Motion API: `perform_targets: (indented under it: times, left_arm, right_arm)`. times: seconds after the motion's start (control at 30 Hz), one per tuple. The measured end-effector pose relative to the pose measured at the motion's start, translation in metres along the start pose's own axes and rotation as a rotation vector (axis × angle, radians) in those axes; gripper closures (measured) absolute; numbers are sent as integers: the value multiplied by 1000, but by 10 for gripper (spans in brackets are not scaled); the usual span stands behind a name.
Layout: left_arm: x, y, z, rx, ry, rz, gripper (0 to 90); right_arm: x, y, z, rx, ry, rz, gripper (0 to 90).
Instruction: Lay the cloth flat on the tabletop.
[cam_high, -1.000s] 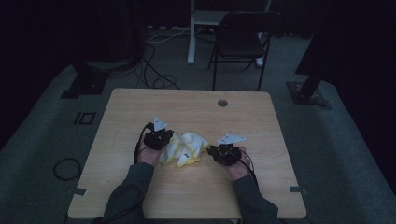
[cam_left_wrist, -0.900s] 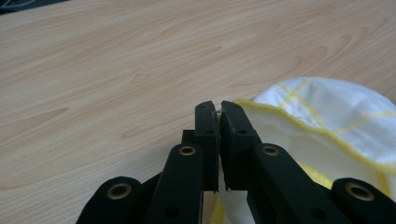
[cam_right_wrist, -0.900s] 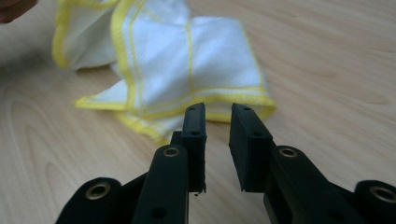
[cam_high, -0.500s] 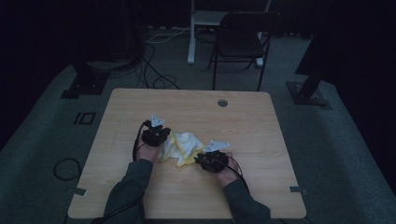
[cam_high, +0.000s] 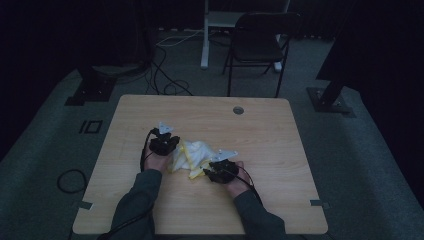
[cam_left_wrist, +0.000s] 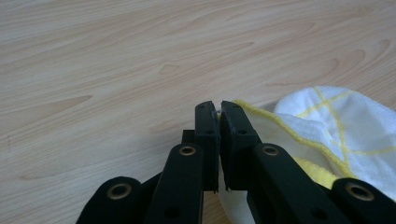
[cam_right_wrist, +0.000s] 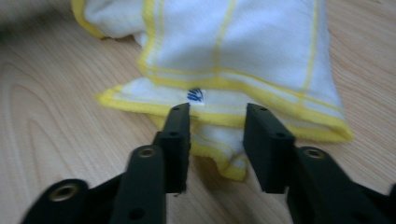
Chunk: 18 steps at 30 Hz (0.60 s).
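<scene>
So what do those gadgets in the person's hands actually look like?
Each is black. The left gripper and right gripper carry a grey three-cornered plate on top and trail a dark cable. Close up, the jaws are flat black bars with brass-coloured rivets. The sleeves are dark grey.

White cloth (cam_right_wrist: 243, 42), yellow stripes

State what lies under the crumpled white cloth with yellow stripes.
The white, yellow-striped cloth lies on the light wooden table. Bare wood shows around it. Whatever its folds cover cannot be seen.
</scene>
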<state>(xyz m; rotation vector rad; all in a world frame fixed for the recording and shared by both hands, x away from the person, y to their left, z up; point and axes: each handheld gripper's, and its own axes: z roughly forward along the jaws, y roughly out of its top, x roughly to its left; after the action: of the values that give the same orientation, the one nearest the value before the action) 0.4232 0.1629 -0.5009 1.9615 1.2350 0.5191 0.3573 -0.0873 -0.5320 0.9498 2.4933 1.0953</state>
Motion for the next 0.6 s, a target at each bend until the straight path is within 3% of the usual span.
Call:
perform_targets:
  times: [0.13,0.33,0.6]
  left_arm:
    - [6,-1,-1,0,10,-15,869]
    - [19,-6,-5,3,30,-51,869]
    - [34,-23,-7,33,37,-88,877]
  right_arm:
    - [-6,0,-2,13,-15,23,852]
    - [-18,-4,-13,-3,-44,64,869]
    - [-45,-13,-35,-31,-81,126,872]
